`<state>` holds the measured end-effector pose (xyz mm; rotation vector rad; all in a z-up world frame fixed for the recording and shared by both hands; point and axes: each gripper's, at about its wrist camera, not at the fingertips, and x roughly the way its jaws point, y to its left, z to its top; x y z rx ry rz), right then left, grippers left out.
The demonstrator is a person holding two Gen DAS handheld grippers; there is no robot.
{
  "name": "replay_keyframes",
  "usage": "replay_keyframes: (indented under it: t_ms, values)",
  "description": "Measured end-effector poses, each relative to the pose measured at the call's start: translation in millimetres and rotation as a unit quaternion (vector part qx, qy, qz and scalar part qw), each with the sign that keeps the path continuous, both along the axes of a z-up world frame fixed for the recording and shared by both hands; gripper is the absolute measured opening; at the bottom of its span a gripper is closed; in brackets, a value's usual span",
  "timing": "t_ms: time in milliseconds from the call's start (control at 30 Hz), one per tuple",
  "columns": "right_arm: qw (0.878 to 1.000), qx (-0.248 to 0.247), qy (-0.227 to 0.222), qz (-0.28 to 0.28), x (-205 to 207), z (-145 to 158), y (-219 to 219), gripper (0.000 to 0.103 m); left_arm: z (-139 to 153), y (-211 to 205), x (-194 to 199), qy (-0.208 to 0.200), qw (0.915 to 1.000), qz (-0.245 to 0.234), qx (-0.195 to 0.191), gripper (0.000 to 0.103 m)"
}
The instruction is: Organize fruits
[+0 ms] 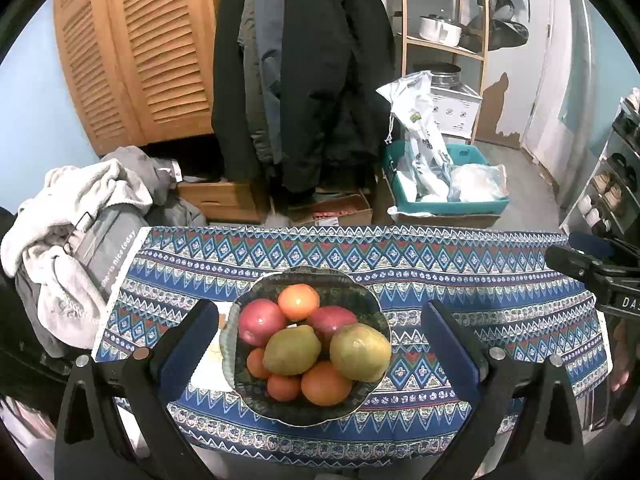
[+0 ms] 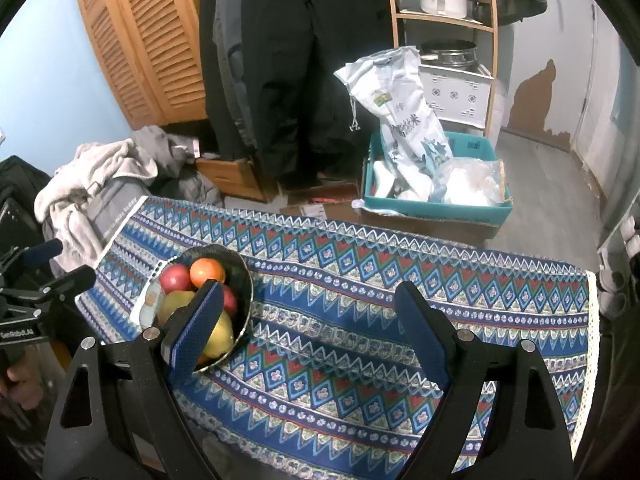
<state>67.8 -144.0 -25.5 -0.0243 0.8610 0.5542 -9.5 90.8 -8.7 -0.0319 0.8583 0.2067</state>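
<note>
the bowl (image 1: 308, 412) of fruit sits on the patterned tablecloth (image 1: 460, 280), framed between the blue pads of the left gripper (image 1: 320, 344), which hangs over it with jaws spread wide and grasping nothing; neither pad touches the rim. in the bowl lie two red apples (image 1: 260, 320), two green-yellow pears (image 1: 292, 350) and several oranges (image 1: 299, 301); the oranges sit at 12 o'clock and along the 6 o'clock edge, the apples at 10 and 1, the pears in the middle and at 3. the nearer pear's long axis runs roughly 8 to 2 o'clock; which end carries the stem i cannot tell.

from the right wrist view the right gripper (image 2: 316, 336) is also released, jaws wide over bare cloth, with the bowl (image 2: 244, 280) at its 9 o'clock, partly hidden behind its left pad.

a white plate or card (image 1: 208, 372) lies just beside the bowl at 9 o'clock. beyond the table edge stand hanging dark coats (image 1: 320, 80), a teal bin (image 1: 476, 204) with a white sack (image 1: 420, 128), and a heap of pale clothes (image 1: 72, 216).
</note>
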Motion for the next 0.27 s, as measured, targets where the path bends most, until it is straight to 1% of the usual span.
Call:
replay_keyframes:
  t_ms: [267]
  values:
    - [1.000, 0.000, 0.001, -0.002, 1.3, -0.5, -1.2, 0.086, 0.0, 1.4, 1.9, 0.003, 1.0000, 0.002, -0.003, 0.102]
